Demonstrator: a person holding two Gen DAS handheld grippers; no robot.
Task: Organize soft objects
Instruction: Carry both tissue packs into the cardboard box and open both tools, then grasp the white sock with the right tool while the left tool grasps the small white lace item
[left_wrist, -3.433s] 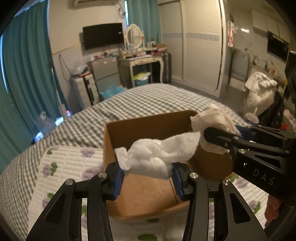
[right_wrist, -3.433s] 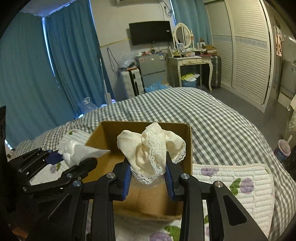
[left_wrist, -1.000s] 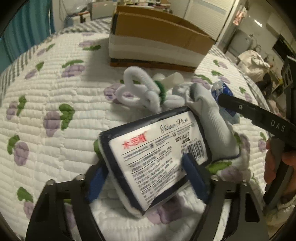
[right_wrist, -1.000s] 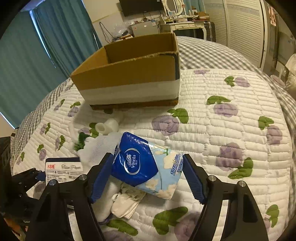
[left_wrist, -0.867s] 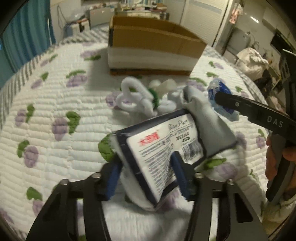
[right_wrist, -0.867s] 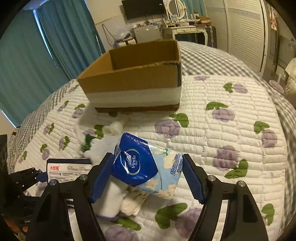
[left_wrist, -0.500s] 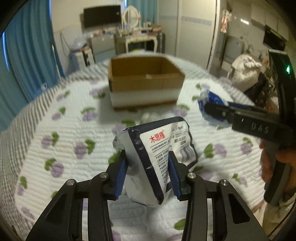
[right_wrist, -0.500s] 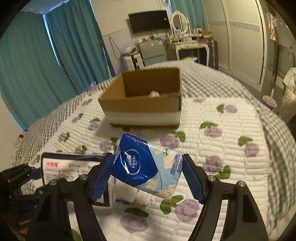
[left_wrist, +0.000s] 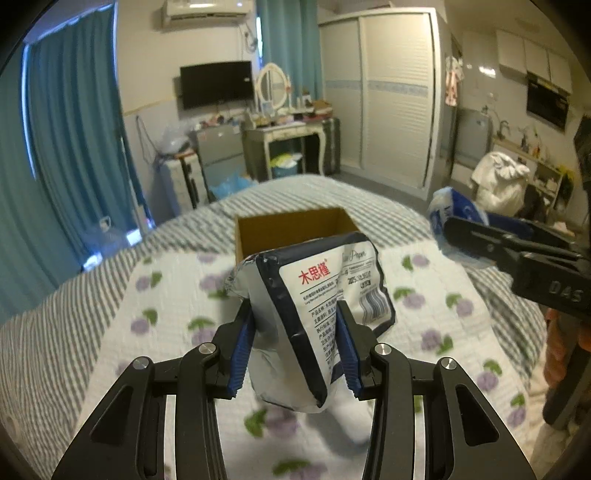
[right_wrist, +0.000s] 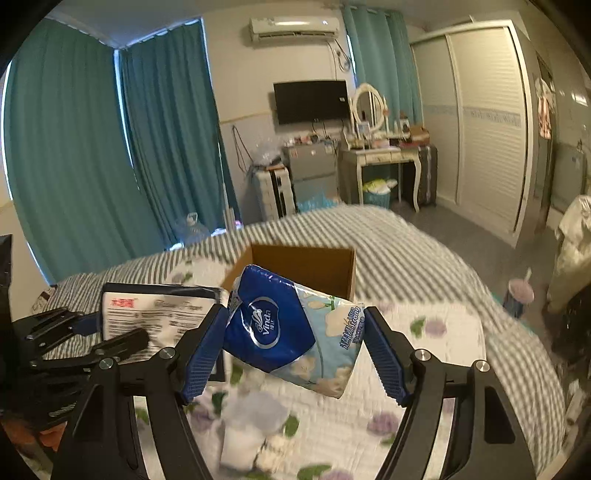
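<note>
Reference landmark: the cardboard box (left_wrist: 295, 230), open at the top, standing on the floral quilt (left_wrist: 166, 325) that covers the bed.

Left gripper (left_wrist: 295, 345): held level in the air, fingers pointing toward the box from the near side. Its blue pads (left_wrist: 242, 347) are closed narrowly on the navy-and-white tissue pack (left_wrist: 325, 310), which is pinched at its lower half and stands nearly upright, printed label facing right and toward the camera. The pack hangs above the quilt, short of the box's near wall.

Right gripper (right_wrist: 295, 349): also level and aimed at the box (seen from its own camera, the box (right_wrist: 306, 264) lies just beyond the fingertips). The jaws are set wide, gripping the blue Vinda tissue pack (right_wrist: 291, 336) by its two ends; the pack lies crosswise and tilted, clear of the quilt.

Relative to the box, both packs sit on the near side, the navy pack (right_wrist: 159, 314) to the left of the Vinda pack. White soft items (right_wrist: 251, 432) lie on the quilt nearer still, blurred.
</note>
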